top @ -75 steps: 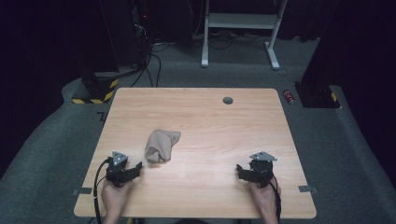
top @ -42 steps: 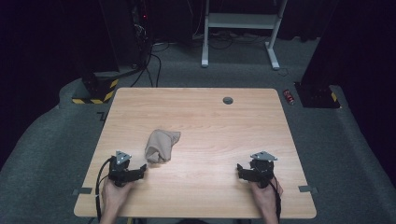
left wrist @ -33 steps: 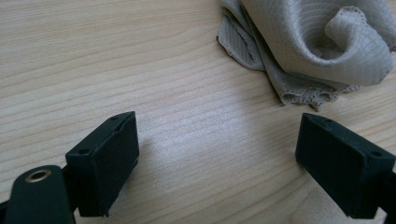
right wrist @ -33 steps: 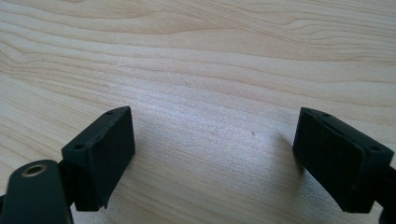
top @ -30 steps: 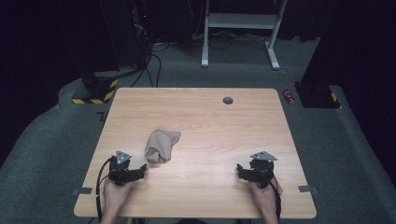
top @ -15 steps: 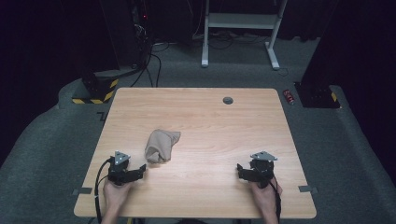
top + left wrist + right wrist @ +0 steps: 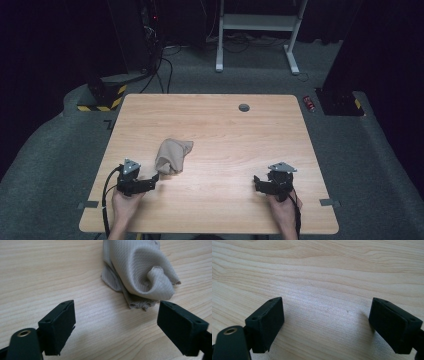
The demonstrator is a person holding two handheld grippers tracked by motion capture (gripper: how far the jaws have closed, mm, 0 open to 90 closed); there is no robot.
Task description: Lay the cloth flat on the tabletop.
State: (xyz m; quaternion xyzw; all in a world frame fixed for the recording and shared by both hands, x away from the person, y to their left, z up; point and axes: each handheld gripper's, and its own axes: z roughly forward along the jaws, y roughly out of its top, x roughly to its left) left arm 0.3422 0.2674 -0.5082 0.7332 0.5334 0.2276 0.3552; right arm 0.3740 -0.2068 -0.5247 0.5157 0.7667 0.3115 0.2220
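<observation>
The beige cloth (image 7: 172, 155) lies crumpled on the desk (image 7: 225, 125), left of centre, nearer the front edge. Left gripper (image 7: 117, 326) is wide open just before the cloth, not touching it. Right gripper (image 7: 327, 325) is also open, w/ bare wood between its jaws, near the front right corner.

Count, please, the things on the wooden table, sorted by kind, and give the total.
Beige crumpled cloth: 1
Hand-held grippers: 2, the left gripper and the right gripper, both with jaws open
Dark round disc near the far edge of the table: 1
Total: 4
</observation>
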